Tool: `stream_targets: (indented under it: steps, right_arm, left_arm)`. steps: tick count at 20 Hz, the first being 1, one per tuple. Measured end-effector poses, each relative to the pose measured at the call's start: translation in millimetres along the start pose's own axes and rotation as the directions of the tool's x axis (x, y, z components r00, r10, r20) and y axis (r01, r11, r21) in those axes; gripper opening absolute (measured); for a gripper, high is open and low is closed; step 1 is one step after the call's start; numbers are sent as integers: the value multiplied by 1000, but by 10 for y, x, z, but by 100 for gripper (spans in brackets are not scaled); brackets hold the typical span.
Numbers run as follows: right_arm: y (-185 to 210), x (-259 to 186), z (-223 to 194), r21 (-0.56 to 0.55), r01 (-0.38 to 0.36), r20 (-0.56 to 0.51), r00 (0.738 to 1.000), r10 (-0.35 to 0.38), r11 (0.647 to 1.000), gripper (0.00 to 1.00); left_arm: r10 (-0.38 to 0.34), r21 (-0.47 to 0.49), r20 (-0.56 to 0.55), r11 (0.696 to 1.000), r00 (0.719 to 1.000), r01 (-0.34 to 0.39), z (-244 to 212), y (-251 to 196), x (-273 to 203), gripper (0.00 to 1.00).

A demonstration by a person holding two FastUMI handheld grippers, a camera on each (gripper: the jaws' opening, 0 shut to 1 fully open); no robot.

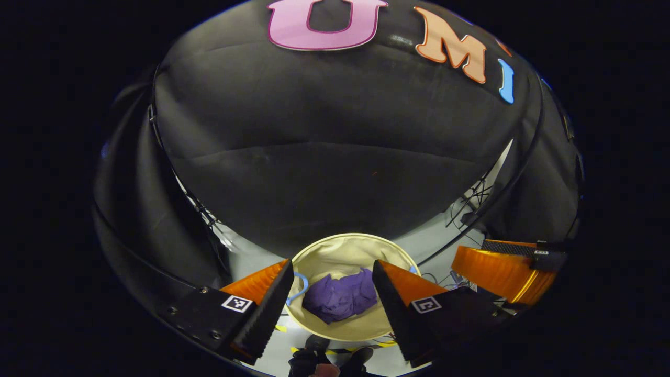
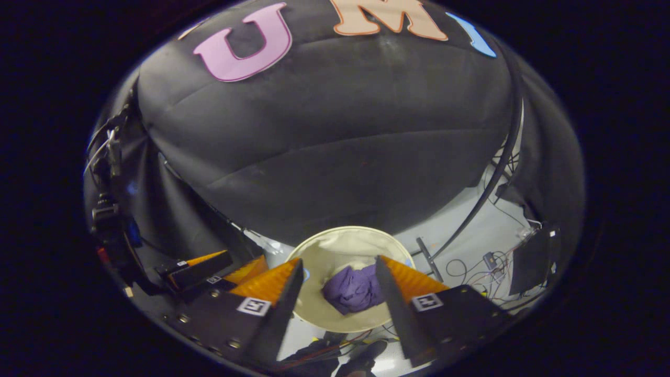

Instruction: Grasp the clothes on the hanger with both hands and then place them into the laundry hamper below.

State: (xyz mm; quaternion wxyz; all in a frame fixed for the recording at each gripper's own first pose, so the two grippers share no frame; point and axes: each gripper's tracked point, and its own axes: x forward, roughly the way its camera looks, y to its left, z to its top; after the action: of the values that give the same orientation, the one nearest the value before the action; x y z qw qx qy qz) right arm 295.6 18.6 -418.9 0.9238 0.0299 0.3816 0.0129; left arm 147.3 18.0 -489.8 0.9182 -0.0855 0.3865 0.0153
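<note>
A crumpled purple garment (image 1: 340, 298) lies inside the round cream laundry hamper (image 1: 335, 251) on the floor below. My left gripper (image 1: 332, 309) hangs above the hamper, open, with nothing between its fingers. In the right gripper view the same purple garment (image 2: 353, 289) rests in the hamper (image 2: 335, 242), and my right gripper (image 2: 337, 306) is open and empty above it. The right gripper (image 1: 502, 272) also appears at the right of the left gripper view, and the left gripper (image 2: 209, 269) at the lower left of the right gripper view.
Black cloth walls curve around the booth. Cables (image 2: 487, 267) and a dark box (image 2: 531, 264) lie on the pale floor right of the hamper. A blue loop (image 1: 299, 287) rests at the hamper's left inner side. Dark shoes (image 1: 330, 358) stand by the hamper's near edge.
</note>
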Motion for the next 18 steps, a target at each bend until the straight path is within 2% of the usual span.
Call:
stream_targets:
  steps: [1,7,8,9,13,15,18]
  right_arm:
    - [8,-114,32,-8,-3,12,1000,3,1000,98]
    - [112,-928,159,-51,-23,98,995,28,998,100]
    - [137,-1064,178,-73,-27,116,993,35,997,100]
    - [163,-1190,198,-98,-24,134,990,37,995,99]
    - [241,-1578,173,-117,9,187,982,13,993,99]
    - [268,-1775,142,-117,47,231,973,-19,992,99]
    - [387,-2052,-54,-127,105,251,965,-70,986,99]
  left_arm:
    - [2,8,7,1000,1000,-2,22,7,-143,94]
    - [16,66,97,998,995,-22,373,36,-1024,94]
    - [10,55,100,998,995,-15,412,40,-1140,97]
    - [2,39,99,999,995,-6,425,37,-1260,96]
    - [8,60,124,998,992,-16,465,248,-1611,96]
    - [12,90,177,996,984,-29,523,394,-1793,96]
    - [-31,146,184,989,982,4,418,536,-2093,98]
